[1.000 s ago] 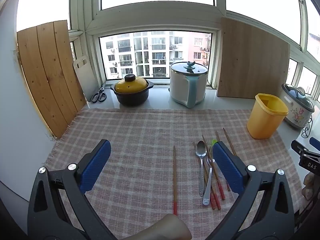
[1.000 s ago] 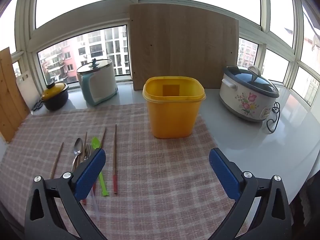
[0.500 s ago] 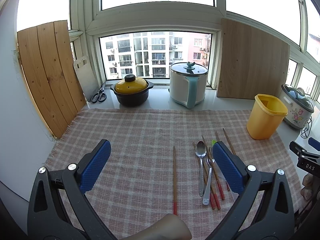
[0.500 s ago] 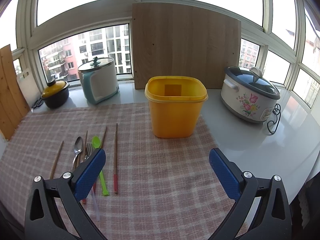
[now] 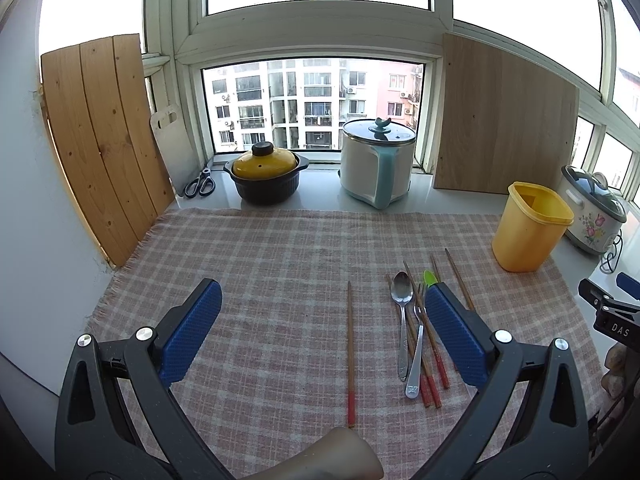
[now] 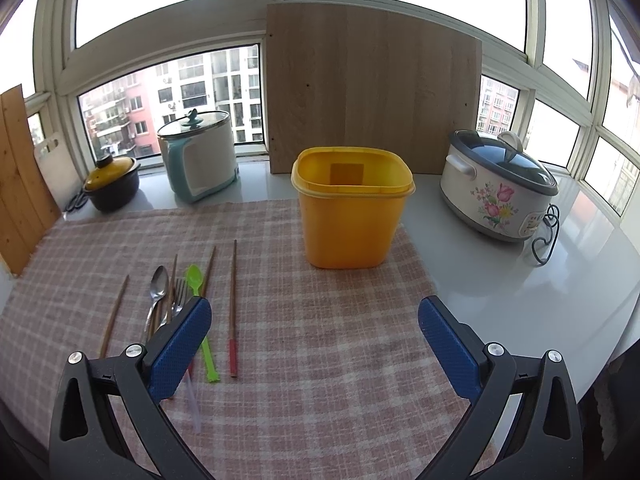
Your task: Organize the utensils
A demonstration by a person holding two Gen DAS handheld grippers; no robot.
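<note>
Utensils lie in a loose bunch on the pink checked cloth (image 5: 280,264): a metal spoon (image 5: 402,320), a fork (image 5: 416,354), several red-tipped wooden chopsticks (image 5: 350,352) and a green plastic spoon (image 6: 200,320). An empty yellow tub (image 6: 352,216) stands upright at the cloth's far right; it shows in the left wrist view too, as the tub (image 5: 528,226). My left gripper (image 5: 320,328) hovers open above the cloth, its right pad over the bunch. My right gripper (image 6: 314,340) is open and empty, in front of the tub, with the utensils by its left pad.
Along the sill stand a black pot with a yellow lid (image 5: 266,178), a white and teal cooker (image 5: 376,164), scissors (image 5: 200,186) and a flowered slow cooker (image 6: 498,186) with its cord. Wooden boards (image 6: 372,96) lean on the windows. A person's hand (image 5: 332,456) shows at the bottom edge.
Both grippers have hardly shifted; the right one has backed off or risen a touch, so the tub sits slightly farther. Both stay open and empty.
</note>
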